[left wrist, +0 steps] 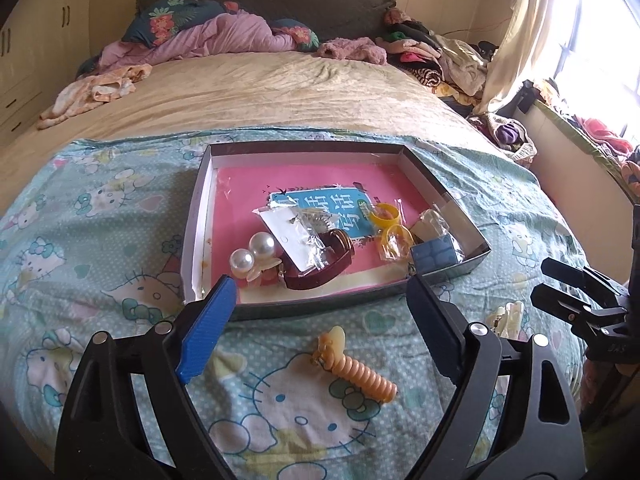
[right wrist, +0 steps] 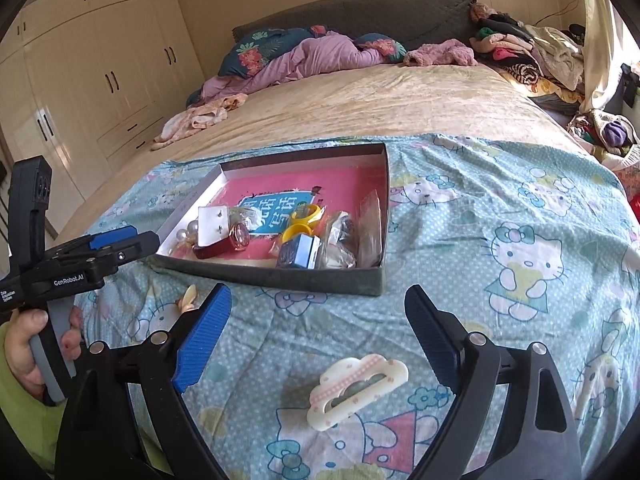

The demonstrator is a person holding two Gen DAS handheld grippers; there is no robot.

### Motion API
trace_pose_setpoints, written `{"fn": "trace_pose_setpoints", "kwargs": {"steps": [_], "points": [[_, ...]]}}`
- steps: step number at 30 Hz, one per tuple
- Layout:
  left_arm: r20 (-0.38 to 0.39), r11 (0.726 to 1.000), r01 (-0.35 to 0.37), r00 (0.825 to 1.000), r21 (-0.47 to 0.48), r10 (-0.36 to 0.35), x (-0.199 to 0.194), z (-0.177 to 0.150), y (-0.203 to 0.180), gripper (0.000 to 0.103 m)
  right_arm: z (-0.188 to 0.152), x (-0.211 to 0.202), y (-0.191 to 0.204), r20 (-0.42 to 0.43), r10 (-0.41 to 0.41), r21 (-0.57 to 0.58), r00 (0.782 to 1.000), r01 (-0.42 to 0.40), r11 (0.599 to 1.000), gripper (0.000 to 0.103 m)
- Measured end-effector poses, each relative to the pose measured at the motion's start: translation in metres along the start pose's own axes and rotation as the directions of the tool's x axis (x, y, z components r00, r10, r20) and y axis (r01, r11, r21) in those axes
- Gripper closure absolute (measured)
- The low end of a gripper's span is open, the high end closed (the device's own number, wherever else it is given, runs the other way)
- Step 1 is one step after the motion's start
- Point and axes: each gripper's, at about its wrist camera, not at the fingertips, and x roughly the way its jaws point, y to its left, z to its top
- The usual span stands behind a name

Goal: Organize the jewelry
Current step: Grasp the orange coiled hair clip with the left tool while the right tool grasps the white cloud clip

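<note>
both claws spread wide and empty, left gripper (left wrist: 320, 292) over orange spiral hair tie (left wrist: 362, 372), right gripper (right wrist: 318, 300) over white cloud clip (right wrist: 356, 386), box (right wrist: 280, 276) beyond

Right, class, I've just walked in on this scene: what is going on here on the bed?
A person is sorting jewelry on a bed, holding a gripper in each hand. The left gripper stands open over an orange spiral hair tie lying on the cartoon-cat sheet. The right gripper is also open, above a white cloud-shaped clip. Neither holds anything. Beyond them a shallow box already holds pearls, a red watch, yellow rings and small bagged pieces.
</note>
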Motion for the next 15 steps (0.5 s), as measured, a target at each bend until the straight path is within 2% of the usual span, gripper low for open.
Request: {"fn": "trace_pose_setpoints", "kwargs": {"steps": [11,15], "points": [[-0.063,0.999,0.004,0.998,-0.035,-0.006,-0.001,-0.03,0.002,0.024,-0.026,-0.007,-0.002,-0.058,0.005,0.022,0.998,-0.004,1.0,0.016],[-0.116,0.995,0.046,0.992,-0.083,-0.056,0.007,-0.044,0.004,0.024,-0.037,-0.007,-0.004,-0.079,0.017,0.04,0.997,-0.014,0.999,0.016]]}}
